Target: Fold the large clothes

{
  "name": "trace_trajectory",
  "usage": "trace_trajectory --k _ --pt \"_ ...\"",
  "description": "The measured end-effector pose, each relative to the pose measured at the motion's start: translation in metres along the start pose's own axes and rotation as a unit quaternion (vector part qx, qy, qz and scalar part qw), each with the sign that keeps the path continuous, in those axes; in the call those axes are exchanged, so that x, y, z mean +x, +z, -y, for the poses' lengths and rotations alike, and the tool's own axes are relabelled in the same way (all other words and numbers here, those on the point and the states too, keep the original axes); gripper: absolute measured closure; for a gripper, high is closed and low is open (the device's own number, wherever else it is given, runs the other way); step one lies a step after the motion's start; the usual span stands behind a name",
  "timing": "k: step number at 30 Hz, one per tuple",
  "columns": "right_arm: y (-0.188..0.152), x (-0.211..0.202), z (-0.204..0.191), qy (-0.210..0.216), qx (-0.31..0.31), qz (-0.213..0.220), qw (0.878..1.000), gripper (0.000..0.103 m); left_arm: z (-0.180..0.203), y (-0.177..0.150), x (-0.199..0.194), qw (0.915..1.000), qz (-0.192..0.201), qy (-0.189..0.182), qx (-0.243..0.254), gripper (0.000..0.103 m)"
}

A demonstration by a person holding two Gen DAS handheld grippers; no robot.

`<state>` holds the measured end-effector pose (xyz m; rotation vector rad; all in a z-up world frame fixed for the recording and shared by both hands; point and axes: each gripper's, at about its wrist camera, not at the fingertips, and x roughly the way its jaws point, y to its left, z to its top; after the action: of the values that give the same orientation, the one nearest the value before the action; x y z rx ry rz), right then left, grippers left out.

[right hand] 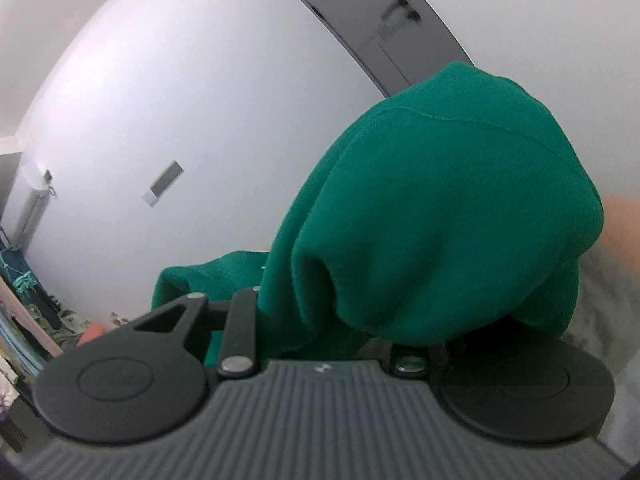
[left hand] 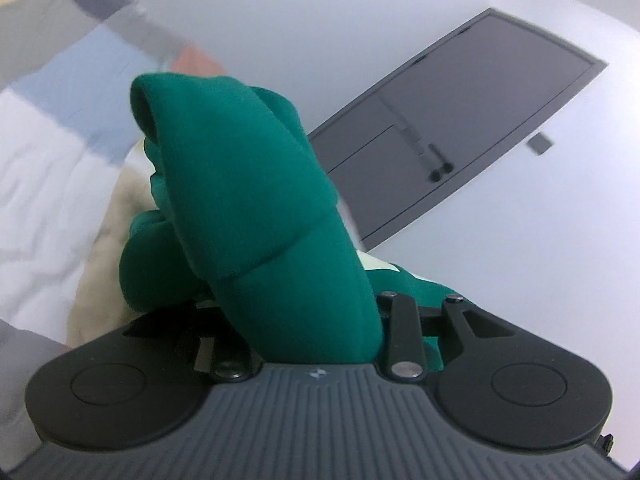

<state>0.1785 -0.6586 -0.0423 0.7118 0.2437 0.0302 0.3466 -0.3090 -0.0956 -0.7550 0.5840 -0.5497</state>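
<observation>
A dark green garment (left hand: 240, 168) is bunched up and hangs over my left gripper (left hand: 296, 280), covering both fingers. The cloth runs down between the linkages to the gripper body, and the gripper holds it up off the bed. In the right wrist view another thick fold of the same green garment (right hand: 440, 200) is draped over my right gripper (right hand: 332, 300), which is shut on it. Its fingers are hidden under the cloth too. A pale printed patch (left hand: 380, 266) shows on the garment near the left gripper.
A patchwork quilt (left hand: 60, 120) and a cream cloth (left hand: 104, 240) lie to the left below. Behind is a white wall with a dark grey door (left hand: 460, 120) and a wall switch (right hand: 164, 184). Cluttered shelves (right hand: 24, 300) stand at the far left of the right wrist view.
</observation>
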Motion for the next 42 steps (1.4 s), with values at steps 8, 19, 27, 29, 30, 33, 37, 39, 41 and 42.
trace_trajectory --k 8,19,27,29,30,33,37,39,41,42 --pt "-0.057 0.014 0.032 -0.001 -0.004 -0.01 1.0 0.068 -0.033 -0.018 0.022 0.999 -0.012 -0.001 0.044 0.066" --pt "-0.092 0.012 0.044 -0.018 0.054 -0.027 0.998 0.063 -0.054 -0.015 0.023 0.9979 -0.034 0.023 0.05 0.055" --pt "-0.09 -0.016 0.027 -0.055 0.088 -0.045 0.994 0.043 -0.03 -0.039 -0.034 0.9933 -0.061 0.048 0.086 0.03" --pt "-0.093 -0.034 0.016 -0.059 0.076 -0.042 0.995 0.043 -0.021 -0.044 -0.057 0.9904 -0.062 0.061 0.107 0.03" --pt "-0.093 -0.041 0.01 -0.06 0.073 -0.043 0.995 0.043 -0.016 -0.045 -0.068 0.9896 -0.059 0.062 0.116 0.03" --pt "-0.093 -0.06 -0.011 -0.065 0.04 -0.047 0.996 0.043 0.008 -0.041 -0.105 0.9857 -0.041 0.061 0.152 0.03" --pt "-0.084 -0.093 -0.053 -0.056 -0.013 -0.028 0.998 0.043 0.056 -0.038 -0.152 0.9785 -0.021 0.047 0.2 0.03" --pt "-0.078 -0.112 -0.072 -0.046 -0.027 -0.013 0.999 0.043 0.082 -0.036 -0.177 0.9734 -0.011 0.044 0.225 0.03" --pt "-0.073 -0.135 -0.094 -0.032 -0.045 0.004 0.998 0.043 0.106 -0.035 -0.202 0.9688 -0.004 0.033 0.245 0.03" --pt "-0.07 -0.143 -0.106 -0.025 -0.055 0.011 0.998 0.043 0.116 -0.035 -0.214 0.9665 -0.002 0.029 0.255 0.03"
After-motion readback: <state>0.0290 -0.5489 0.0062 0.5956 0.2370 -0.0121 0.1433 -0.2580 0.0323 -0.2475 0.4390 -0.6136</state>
